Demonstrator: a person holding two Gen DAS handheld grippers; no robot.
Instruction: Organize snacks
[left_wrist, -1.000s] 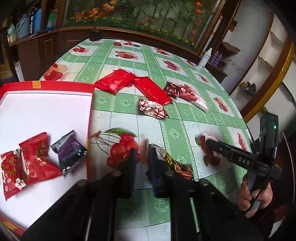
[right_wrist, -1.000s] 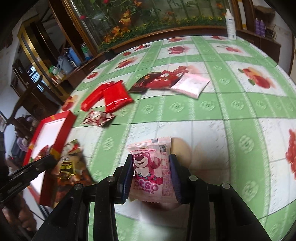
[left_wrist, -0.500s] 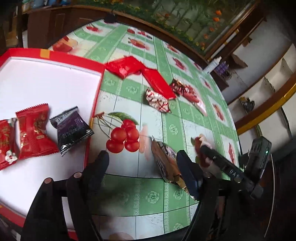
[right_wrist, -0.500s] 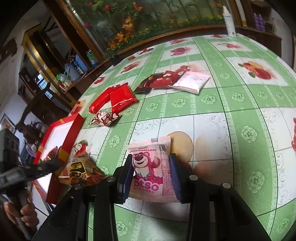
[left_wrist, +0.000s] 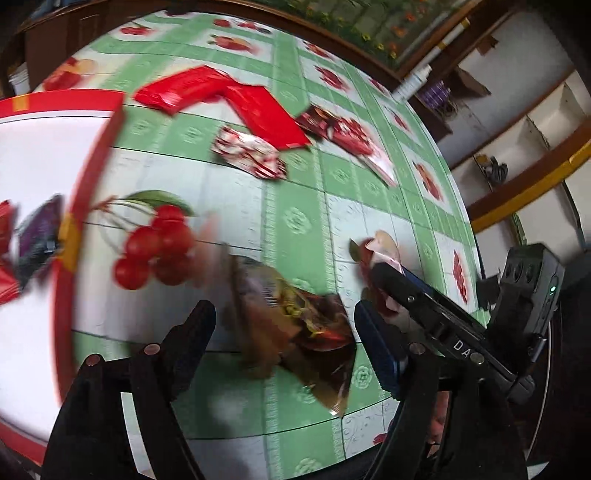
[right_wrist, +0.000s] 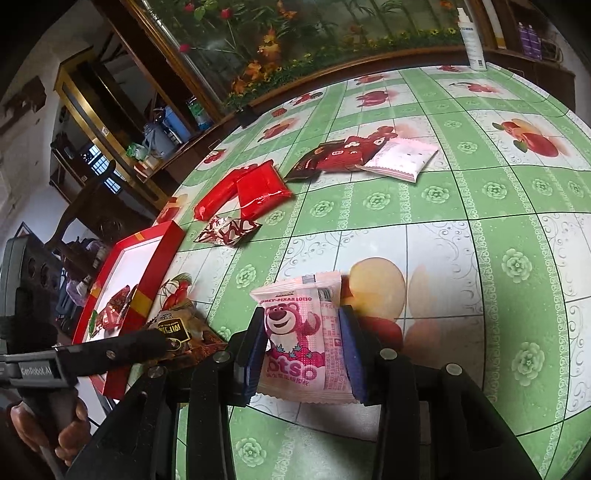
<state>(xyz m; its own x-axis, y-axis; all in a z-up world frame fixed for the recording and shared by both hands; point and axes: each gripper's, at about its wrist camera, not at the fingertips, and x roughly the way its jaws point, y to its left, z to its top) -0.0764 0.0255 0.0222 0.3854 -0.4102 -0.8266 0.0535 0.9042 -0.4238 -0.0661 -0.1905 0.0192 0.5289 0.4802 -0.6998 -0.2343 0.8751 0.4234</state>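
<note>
Left gripper (left_wrist: 284, 343) hangs with its jaws spread wide, the brown-gold snack packet (left_wrist: 295, 325) loose between them on the green fruit-print tablecloth (left_wrist: 295, 221), beside the red tray (left_wrist: 92, 177). Right gripper (right_wrist: 303, 350) clamps the pink Lotso bear packet (right_wrist: 303, 332) upright. 2 red packets (right_wrist: 243, 188) lie farther back.

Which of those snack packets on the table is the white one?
The flat white packet at the far end, overlapping the dark red-and-brown packet. The other loose packets are red, brown or pink.

left gripper (left_wrist: 284, 332) wide (blurred), right gripper (right_wrist: 303, 343) clamped
</note>
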